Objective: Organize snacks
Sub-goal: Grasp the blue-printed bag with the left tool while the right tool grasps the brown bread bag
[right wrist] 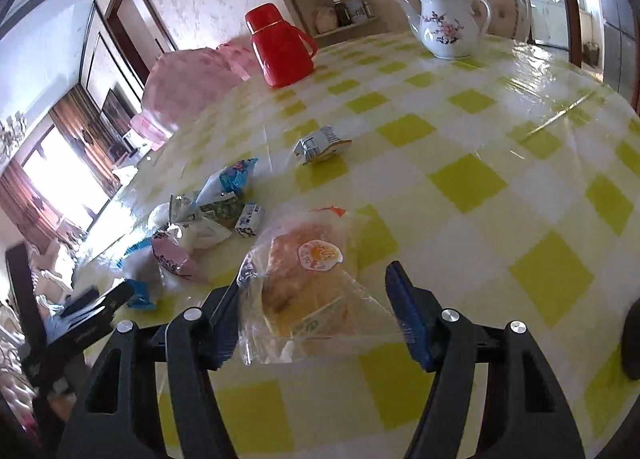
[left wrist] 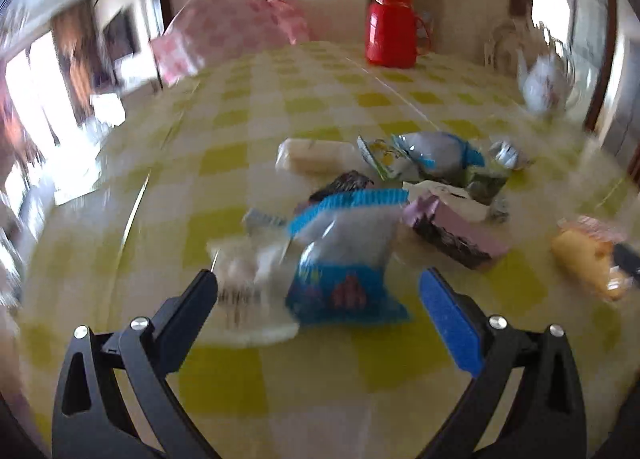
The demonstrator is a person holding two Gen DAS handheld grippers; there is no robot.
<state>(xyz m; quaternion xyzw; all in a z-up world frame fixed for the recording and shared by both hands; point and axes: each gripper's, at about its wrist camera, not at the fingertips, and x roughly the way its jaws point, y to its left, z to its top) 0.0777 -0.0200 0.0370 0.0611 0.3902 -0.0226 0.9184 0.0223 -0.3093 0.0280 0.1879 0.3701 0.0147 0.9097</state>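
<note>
Counter (right wrist: 500, 163): yellow-and-white check cover under clear film, carrying a loose scatter of snacks

Left gripper (left wrist: 318, 291): fingers wide apart, nothing held. Blue pack (left wrist: 344, 259) lies straight ahead between the 2 fingers and just past the tips, touching neither as far as the blurred view shows. Its long axis runs away from the gripper, roughly along the fingers, crimped blue end farthest off. White pack (left wrist: 256, 291) lies against its left side, close to the left finger

Right gripper (right wrist: 316, 311): fingers wide apart, not closed on anything. Bread bag (right wrist: 308, 283) sits between them, its clear film reaching toward both pads; firm contact cannot be told. Loaf's long axis runs forward along the fingers, orange label on the far part

Pile (right wrist: 200, 219): several small packs heaped together, left of the bread bag in the right view, beyond the blue pack in the left view. 1 small pack (right wrist: 320, 145) lies apart, farther up the counter

Background: red flask (right wrist: 280, 47), teapot (right wrist: 448, 23), pink cloth (right wrist: 188, 79) at the far edge

Judgement: each gripper is nearer its own item; closing straight inward would likely take both, across the short axis
</note>
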